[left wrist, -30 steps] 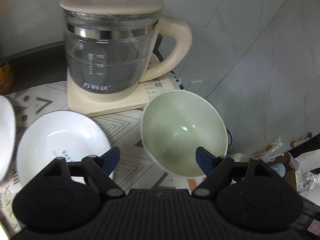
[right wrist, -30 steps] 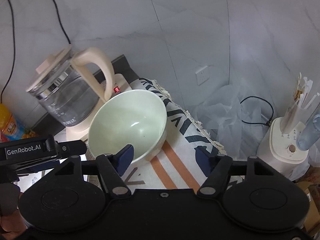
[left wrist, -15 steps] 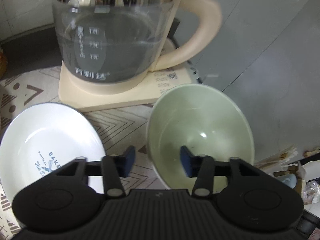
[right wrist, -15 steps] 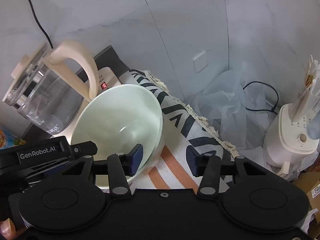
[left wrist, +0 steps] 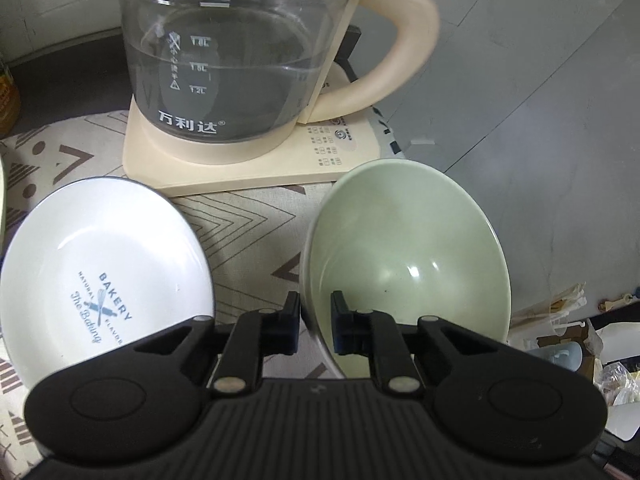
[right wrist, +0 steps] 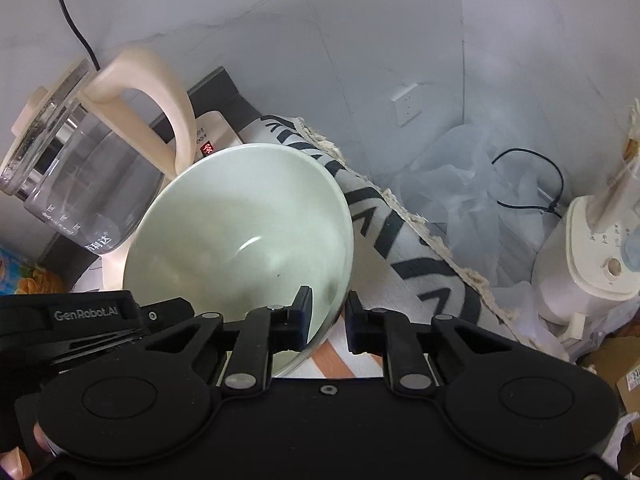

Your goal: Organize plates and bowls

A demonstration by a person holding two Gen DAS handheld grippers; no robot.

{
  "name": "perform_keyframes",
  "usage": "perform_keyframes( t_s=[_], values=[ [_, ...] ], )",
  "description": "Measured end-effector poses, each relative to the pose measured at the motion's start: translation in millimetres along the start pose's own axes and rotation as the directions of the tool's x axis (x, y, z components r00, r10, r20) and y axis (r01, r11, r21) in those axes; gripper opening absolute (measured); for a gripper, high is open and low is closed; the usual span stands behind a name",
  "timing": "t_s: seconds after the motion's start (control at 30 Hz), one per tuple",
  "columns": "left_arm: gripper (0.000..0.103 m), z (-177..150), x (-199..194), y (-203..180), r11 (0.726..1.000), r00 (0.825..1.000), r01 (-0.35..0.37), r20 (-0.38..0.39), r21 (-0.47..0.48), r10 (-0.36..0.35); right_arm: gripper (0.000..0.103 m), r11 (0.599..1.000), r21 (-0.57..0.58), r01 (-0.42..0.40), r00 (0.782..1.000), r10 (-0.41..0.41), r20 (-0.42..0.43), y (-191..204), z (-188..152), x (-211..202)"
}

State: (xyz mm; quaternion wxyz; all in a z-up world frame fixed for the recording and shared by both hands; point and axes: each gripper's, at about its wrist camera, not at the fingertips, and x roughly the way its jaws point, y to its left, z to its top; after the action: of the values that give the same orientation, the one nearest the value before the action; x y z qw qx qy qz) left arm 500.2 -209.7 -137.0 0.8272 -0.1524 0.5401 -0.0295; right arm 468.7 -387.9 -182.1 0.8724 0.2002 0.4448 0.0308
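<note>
Both grippers have closed in since a second ago: the left gripper [left wrist: 315, 322] is now clamped on the near rim of the smooth, round pale-green bowl [left wrist: 404, 248], and the right gripper [right wrist: 327, 318] is closing on its opposite rim. That bowl sits on the patterned woven cloth [left wrist: 248, 216], beside a glossy white bakery-print dish [left wrist: 100, 264] and a glass kettle [left wrist: 232, 64].

Two fisheye wrist cameras look steeply down, close above a patterned tablecloth [left wrist: 248, 232]. Both views share the green bowl [left wrist: 404, 256] and glass kettle [right wrist: 80, 176], seen from opposite sides.
</note>
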Motion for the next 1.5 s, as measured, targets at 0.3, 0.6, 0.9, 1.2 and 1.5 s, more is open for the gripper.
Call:
perform_keyframes(
  t_s=[0.3,0.6,0.9,1.2,1.5],
  values=[
    [0.014,-13.3,-36.5,-1.9,1.0,0.998,0.016,0.055,0.006,-0.017,0.017,1.0,-0.02,-0.015,0.999,0.016,0.052,5.0,-9.5,-30.4],
    [0.014,-26.7,-65.0,-2.0,1.0,0.996,0.019,0.088,0.009,-0.019,0.017,0.998,-0.048,-0.03,0.995,0.034,0.095,10.5,-17.8,-61.0],
    [0.014,-44.5,-91.0,0.4,1.0,0.992,0.017,0.122,0.013,-0.018,0.018,0.996,-0.085,-0.038,0.992,0.048,0.119,13.4,-30.6,-85.2],
    [0.014,-66.0,-121.3,8.0,1.0,0.987,0.0,0.163,-0.002,0.0,0.018,0.993,-0.105,-0.063,0.984,0.079,0.157,19.7,-45.6,-112.7],
    [0.014,-94.5,-153.2,25.2,0.999,0.979,-0.012,0.2,-0.044,0.021,0.018,0.984,-0.141,-0.105,0.979,0.127,0.158,29.3,-64.4,-135.8]
  ],
)
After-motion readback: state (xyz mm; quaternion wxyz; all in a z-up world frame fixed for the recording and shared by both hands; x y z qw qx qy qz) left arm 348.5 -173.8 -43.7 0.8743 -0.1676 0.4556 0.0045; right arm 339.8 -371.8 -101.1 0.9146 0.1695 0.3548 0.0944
